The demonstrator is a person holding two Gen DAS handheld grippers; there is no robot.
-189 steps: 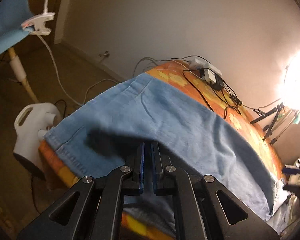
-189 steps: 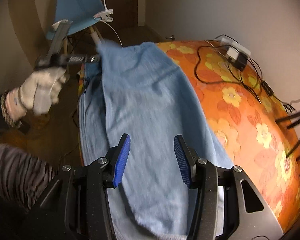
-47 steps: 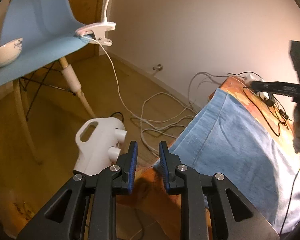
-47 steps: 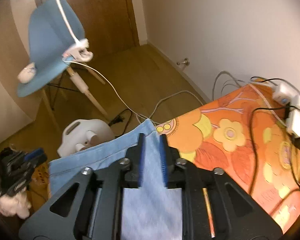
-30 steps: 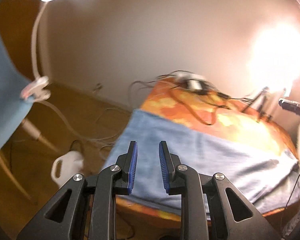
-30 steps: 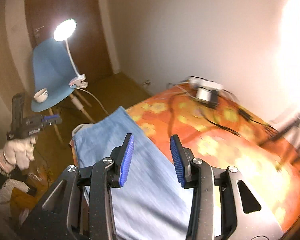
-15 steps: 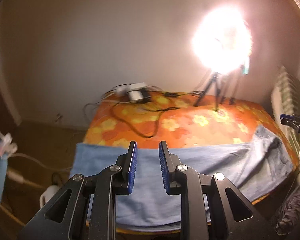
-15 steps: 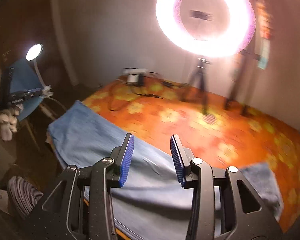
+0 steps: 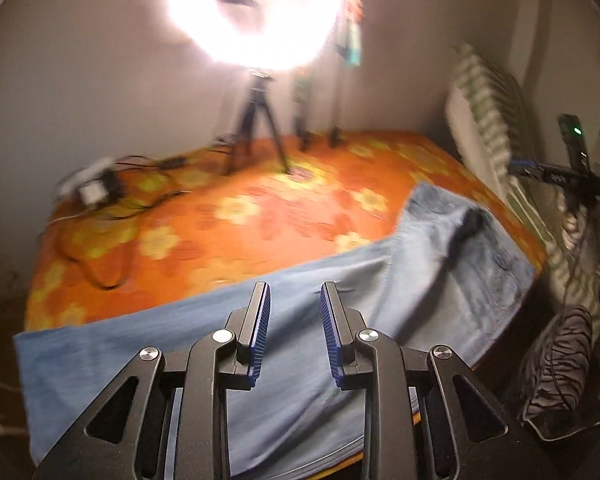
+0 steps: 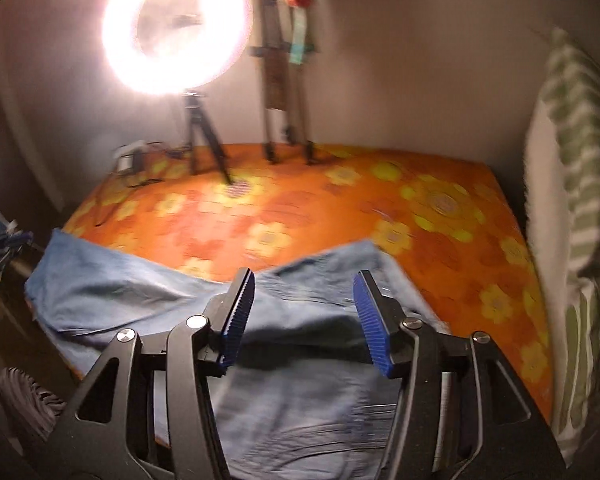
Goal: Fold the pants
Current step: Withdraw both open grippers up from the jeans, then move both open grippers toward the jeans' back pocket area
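Observation:
Light blue denim pants [image 9: 380,292] lie stretched along the near edge of an orange flowered bed [image 9: 260,208], legs to the left, waist to the right. They also show in the right wrist view [image 10: 112,292], with the bed [image 10: 420,208] behind. My left gripper [image 9: 293,330] is open and empty, held above the middle of the pants. My right gripper [image 10: 302,316] is wide open and empty above the waist end. It also shows in the left wrist view [image 9: 556,176] at the far right.
A bright ring light on a tripod [image 9: 256,136] stands at the back of the bed, also in the right wrist view [image 10: 198,136]. A power strip with cables [image 9: 96,188] lies at the back left. A green striped pillow [image 10: 572,184] stands at the right.
Both grippers let go of the pants' leg end and swung right along the bed. The right gripper has opened wider and now hangs over the waist end.

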